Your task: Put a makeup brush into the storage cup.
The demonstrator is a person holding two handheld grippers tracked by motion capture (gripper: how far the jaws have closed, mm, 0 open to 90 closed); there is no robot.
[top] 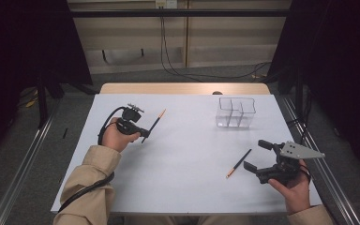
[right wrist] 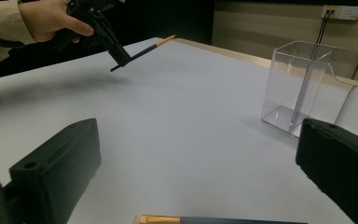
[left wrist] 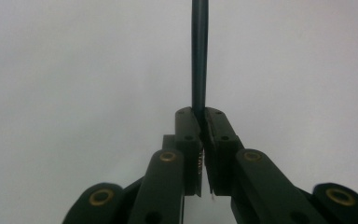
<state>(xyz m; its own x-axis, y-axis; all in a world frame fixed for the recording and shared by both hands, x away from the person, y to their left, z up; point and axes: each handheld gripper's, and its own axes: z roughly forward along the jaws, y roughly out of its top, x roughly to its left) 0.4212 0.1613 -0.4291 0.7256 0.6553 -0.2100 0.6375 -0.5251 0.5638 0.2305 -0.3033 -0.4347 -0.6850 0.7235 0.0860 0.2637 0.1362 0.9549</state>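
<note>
Above the counter's left half, the left gripper has its fingers clamped on a dark pencil, lifted clear; at the right, the right gripper's fingers stand wide beside a second pencil lying flat; clear organizer behind.

two black jaws of the left gripper rise from the bottom and meet, clamped on a thin dark pencil. the pencil runs straight up from between the jaw tips to the top edge, over a plain pale table.
</note>
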